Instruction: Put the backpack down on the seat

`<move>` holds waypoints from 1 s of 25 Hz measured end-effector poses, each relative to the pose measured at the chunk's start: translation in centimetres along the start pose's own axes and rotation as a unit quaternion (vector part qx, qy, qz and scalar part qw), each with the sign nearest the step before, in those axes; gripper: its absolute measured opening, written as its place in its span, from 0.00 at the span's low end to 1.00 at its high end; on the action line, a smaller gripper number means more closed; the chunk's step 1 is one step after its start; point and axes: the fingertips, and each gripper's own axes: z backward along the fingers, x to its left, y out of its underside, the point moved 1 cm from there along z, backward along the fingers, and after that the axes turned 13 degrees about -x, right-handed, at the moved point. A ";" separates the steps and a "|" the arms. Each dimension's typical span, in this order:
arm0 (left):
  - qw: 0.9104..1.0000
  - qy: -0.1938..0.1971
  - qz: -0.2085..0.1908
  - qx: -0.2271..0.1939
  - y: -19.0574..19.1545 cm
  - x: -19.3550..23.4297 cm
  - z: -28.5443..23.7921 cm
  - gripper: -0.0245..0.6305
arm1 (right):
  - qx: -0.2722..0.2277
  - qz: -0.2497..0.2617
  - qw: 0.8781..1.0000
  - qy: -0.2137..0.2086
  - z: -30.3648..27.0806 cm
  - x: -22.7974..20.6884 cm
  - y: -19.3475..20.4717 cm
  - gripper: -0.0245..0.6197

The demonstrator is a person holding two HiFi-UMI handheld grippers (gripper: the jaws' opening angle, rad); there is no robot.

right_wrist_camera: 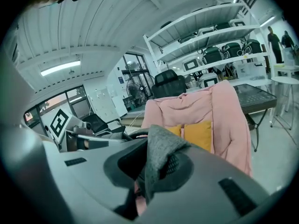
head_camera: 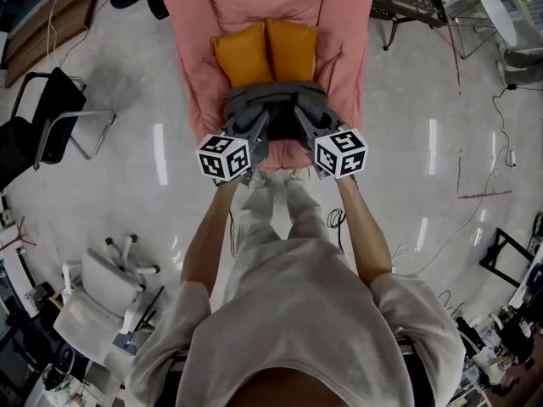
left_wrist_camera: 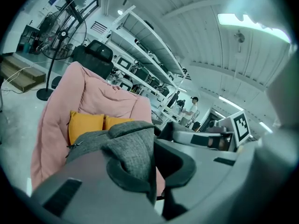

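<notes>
While the left claw [head_camera: 257, 134] and the right claw [head_camera: 303, 131] each pinch a grey fold, the backpack [head_camera: 276, 100] hangs at their twelve o'clock, crosswise over the pink seat [head_camera: 191, 66], equally near both.

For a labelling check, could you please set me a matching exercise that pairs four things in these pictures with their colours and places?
Things:
1. backpack
2. cushions
3. seat
4. metal-framed chair

Descriptions:
A. orange, side by side against the seat back
B. pink
C. black, on the floor at the head view's left
D. grey, just in front of the cushions

Pairs: 1-D; 2-A; 3-B; 4-C
</notes>
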 end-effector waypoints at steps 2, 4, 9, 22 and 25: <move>1.000 0.001 -0.002 0.005 0.0 0.6 -0.7 0.09 | 0.003 0.001 1.000 0.001 -0.7 -0.6 0.1 0.08; 1.000 0.001 -0.004 0.007 -0.1 1.2 -1.2 0.09 | 0.006 0.001 1.000 0.002 -1.5 -1.1 0.1 0.08; 1.000 -0.001 -0.008 0.012 -0.1 2.2 -2.6 0.09 | 0.012 0.002 1.000 0.004 -2.8 -2.2 0.4 0.08; 0.999 -0.007 -0.016 0.033 0.8 4.5 -6.3 0.09 | 0.027 -0.009 1.000 0.000 -5.5 -5.5 2.5 0.09; 0.999 -0.011 -0.015 0.039 1.0 5.3 -7.0 0.09 | 0.037 -0.013 0.999 -0.002 -6.4 -6.0 3.2 0.09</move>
